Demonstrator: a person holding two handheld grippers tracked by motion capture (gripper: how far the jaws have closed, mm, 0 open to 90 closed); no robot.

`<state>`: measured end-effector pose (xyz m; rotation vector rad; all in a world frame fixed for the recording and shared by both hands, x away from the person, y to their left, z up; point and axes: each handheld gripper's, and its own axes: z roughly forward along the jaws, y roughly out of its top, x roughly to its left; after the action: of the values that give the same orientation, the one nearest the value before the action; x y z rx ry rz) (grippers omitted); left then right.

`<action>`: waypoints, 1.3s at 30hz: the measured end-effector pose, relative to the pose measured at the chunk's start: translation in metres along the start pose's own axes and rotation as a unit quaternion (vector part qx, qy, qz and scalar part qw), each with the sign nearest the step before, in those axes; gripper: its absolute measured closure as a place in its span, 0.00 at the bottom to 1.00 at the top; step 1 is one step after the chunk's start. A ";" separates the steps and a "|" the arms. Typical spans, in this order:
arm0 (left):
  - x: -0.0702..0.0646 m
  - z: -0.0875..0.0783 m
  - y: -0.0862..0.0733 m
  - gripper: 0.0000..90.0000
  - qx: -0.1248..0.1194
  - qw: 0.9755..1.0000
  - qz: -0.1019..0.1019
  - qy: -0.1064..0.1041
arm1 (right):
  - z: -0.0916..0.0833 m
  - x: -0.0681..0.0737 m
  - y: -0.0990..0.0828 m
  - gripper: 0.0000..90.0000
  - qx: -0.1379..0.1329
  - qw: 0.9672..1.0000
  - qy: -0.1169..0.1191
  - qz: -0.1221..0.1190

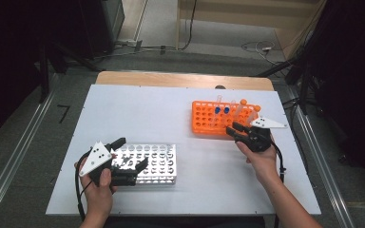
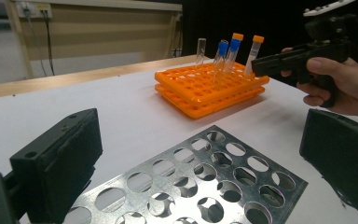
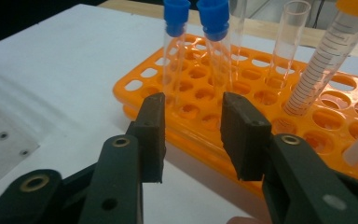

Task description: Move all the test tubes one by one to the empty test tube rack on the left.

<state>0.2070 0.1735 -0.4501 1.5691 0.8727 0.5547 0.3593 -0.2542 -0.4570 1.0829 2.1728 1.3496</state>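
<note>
Nearest us, our left gripper (image 1: 132,154) hangs over the metal rack (image 1: 159,164), jaws spread wide, gripping nothing. Beyond it, our right gripper (image 3: 191,135) sits part-open and empty just before the orange rack (image 1: 204,118), facing its two blue-capped tubes (image 3: 214,42).

Wide-apart jaws of left hand-held gripper (image 2: 205,154) over metal rack (image 2: 200,182), orange rack (image 2: 205,91) beyond.
</note>
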 end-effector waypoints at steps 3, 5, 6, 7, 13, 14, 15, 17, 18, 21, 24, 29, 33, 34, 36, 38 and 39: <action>-0.001 0.001 0.000 0.00 0.002 1.000 0.002 -0.002 | 0.011 -0.002 0.002 0.66 0.009 1.000 -0.014 -0.003; -0.001 0.001 -0.001 0.00 0.002 1.000 0.003 -0.004 | 0.015 -0.004 0.002 0.66 0.012 1.000 -0.020 -0.003; -0.003 0.002 -0.001 0.00 0.003 1.000 0.007 -0.003 | 0.021 -0.007 0.002 0.67 0.015 0.999 -0.029 -0.002; -0.003 0.002 -0.001 0.00 0.003 1.000 0.007 -0.003 | 0.024 -0.008 0.003 0.67 0.016 0.999 -0.033 -0.003; -0.004 0.002 -0.001 0.00 0.006 1.000 0.010 -0.005 | 0.036 -0.008 0.005 0.69 0.016 1.000 -0.024 -0.005; -0.004 0.002 -0.002 0.00 0.006 1.000 0.009 -0.004 | 0.038 -0.008 0.005 0.70 0.016 1.000 -0.026 -0.005; -0.004 0.002 -0.002 0.00 0.005 1.000 0.007 -0.003 | 0.040 -0.008 0.005 0.71 0.016 0.999 -0.030 -0.005; -0.004 0.003 -0.002 0.00 0.006 1.000 0.005 -0.003 | 0.045 -0.010 0.004 0.72 0.021 0.999 -0.033 -0.001; -0.004 0.003 -0.002 0.00 0.006 1.000 0.005 -0.003 | 0.047 -0.010 0.004 0.73 0.023 0.999 -0.036 0.000; -0.005 0.003 -0.002 0.00 0.006 1.000 0.005 -0.004 | 0.050 -0.011 0.005 0.77 0.020 0.999 -0.044 0.000; -0.005 0.003 -0.002 0.00 0.006 1.000 0.004 -0.004 | 0.053 -0.009 0.005 0.82 0.017 0.998 -0.061 -0.008; -0.007 0.001 0.000 0.00 -0.007 1.000 0.010 -0.001 | 0.050 -0.010 0.007 0.84 0.009 0.998 -0.057 0.000; -0.009 0.004 0.002 0.00 0.004 1.000 0.009 -0.001 | 0.041 -0.008 0.012 0.84 -0.009 0.998 -0.059 -0.003; -0.010 0.005 0.002 0.00 0.007 1.000 0.008 0.003 | 0.038 -0.008 0.013 0.84 -0.013 0.998 -0.059 0.002; -0.011 0.007 0.004 0.00 0.013 1.000 0.005 0.007 | 0.031 -0.009 0.016 0.84 -0.020 0.998 -0.052 0.010; -0.013 0.008 0.006 0.00 0.016 1.000 0.005 0.001 | 0.024 -0.010 0.018 0.84 -0.022 0.999 -0.042 0.014; -0.014 0.009 0.008 0.00 0.019 1.000 0.003 -0.004 | 0.020 -0.009 0.019 0.84 -0.023 0.999 -0.038 0.015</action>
<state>0.2068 0.1570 -0.4427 1.6069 0.8772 0.5379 0.3862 -0.2443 -0.4508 1.1337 2.0699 1.3430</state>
